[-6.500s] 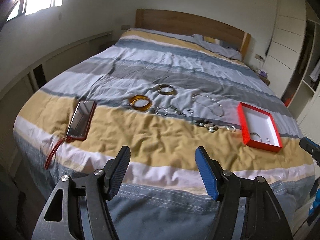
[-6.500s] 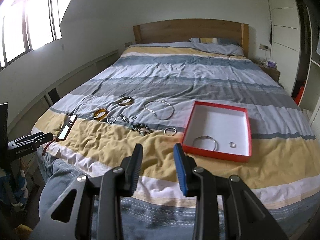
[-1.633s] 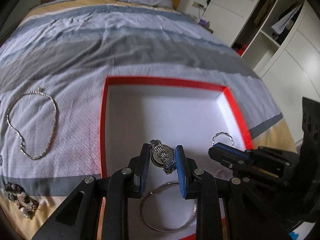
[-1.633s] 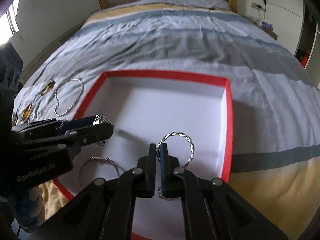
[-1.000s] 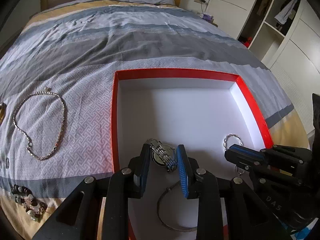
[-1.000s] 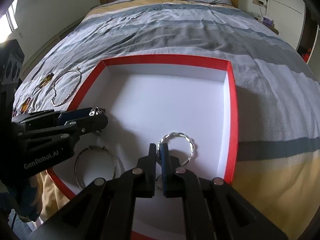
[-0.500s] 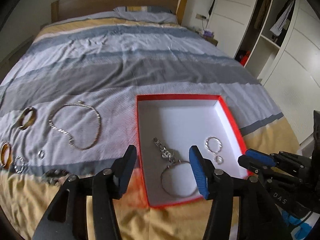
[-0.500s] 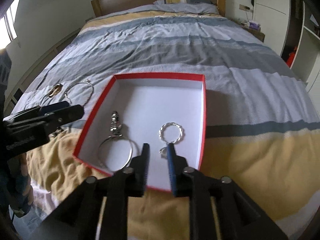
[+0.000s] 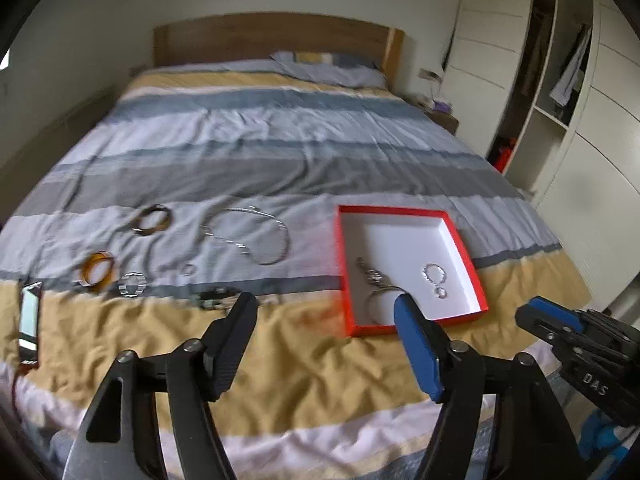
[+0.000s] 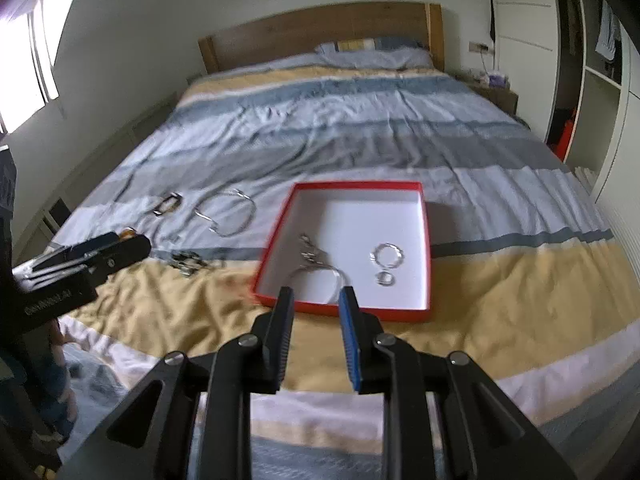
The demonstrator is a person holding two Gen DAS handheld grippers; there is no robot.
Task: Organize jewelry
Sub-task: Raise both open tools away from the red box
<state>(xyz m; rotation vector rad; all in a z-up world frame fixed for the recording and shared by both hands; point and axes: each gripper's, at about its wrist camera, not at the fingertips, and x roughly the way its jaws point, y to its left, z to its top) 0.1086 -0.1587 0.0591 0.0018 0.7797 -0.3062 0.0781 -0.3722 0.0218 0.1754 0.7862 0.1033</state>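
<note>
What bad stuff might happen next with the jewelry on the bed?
1. The red box sits on soft, wrinkled bedding near the bed's foot edge; a bump might tip it.
2. The chain necklace is thin and loopy, so it may snag or slip from the left tool.
3. The small ring on the blanket could get lost in folds.
</note>
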